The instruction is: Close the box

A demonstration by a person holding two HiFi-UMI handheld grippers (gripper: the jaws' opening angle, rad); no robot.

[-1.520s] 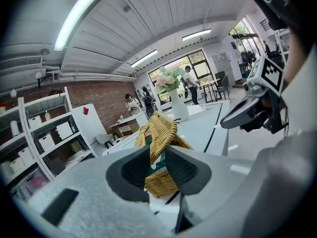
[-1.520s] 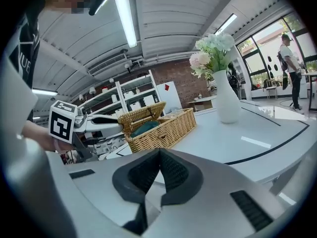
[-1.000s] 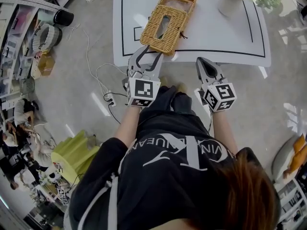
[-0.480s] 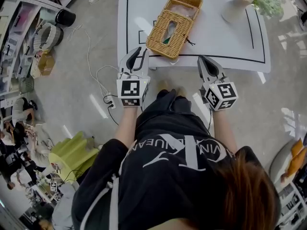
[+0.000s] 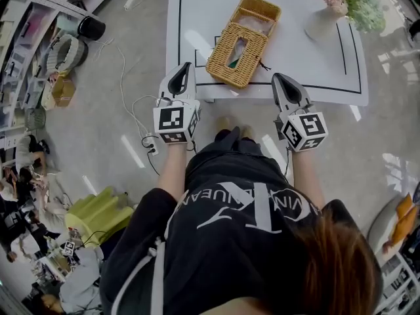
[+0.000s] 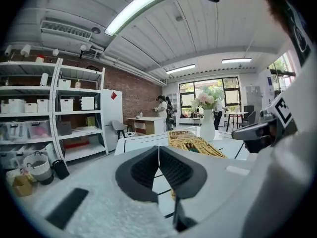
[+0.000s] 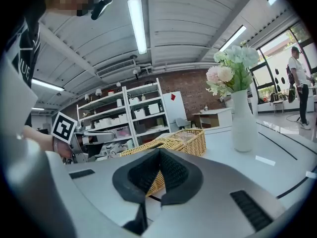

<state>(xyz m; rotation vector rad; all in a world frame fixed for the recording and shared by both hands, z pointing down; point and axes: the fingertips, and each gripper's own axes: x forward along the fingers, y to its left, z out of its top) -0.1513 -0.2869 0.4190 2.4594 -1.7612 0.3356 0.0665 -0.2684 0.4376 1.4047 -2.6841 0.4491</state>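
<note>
A wicker box (image 5: 257, 13) stands on the white table (image 5: 308, 58), its slotted lid (image 5: 237, 52) swung open and lying flat toward the front edge. Something green shows through the slot. My left gripper (image 5: 182, 77) hangs off the table's front left edge, apart from the lid; its jaws are closing until they meet, with nothing between them (image 6: 158, 148). My right gripper (image 5: 282, 84) is shut and empty at the front edge, right of the lid. The box (image 6: 193, 142) shows beyond the left jaws. It also lies past the right gripper (image 7: 159, 150), as wicker (image 7: 190, 140).
A white vase of flowers (image 5: 325, 20) stands at the table's back right, also seen as a vase (image 7: 243, 118) in the right gripper view. Black lines frame the tabletop. Cables and a power strip (image 5: 149, 136) lie on the floor at left, near shelving (image 5: 39, 58).
My left gripper has pulled back from the lid's front corner and moved left, and its jaws went from open to shut. The right gripper has barely moved.
</note>
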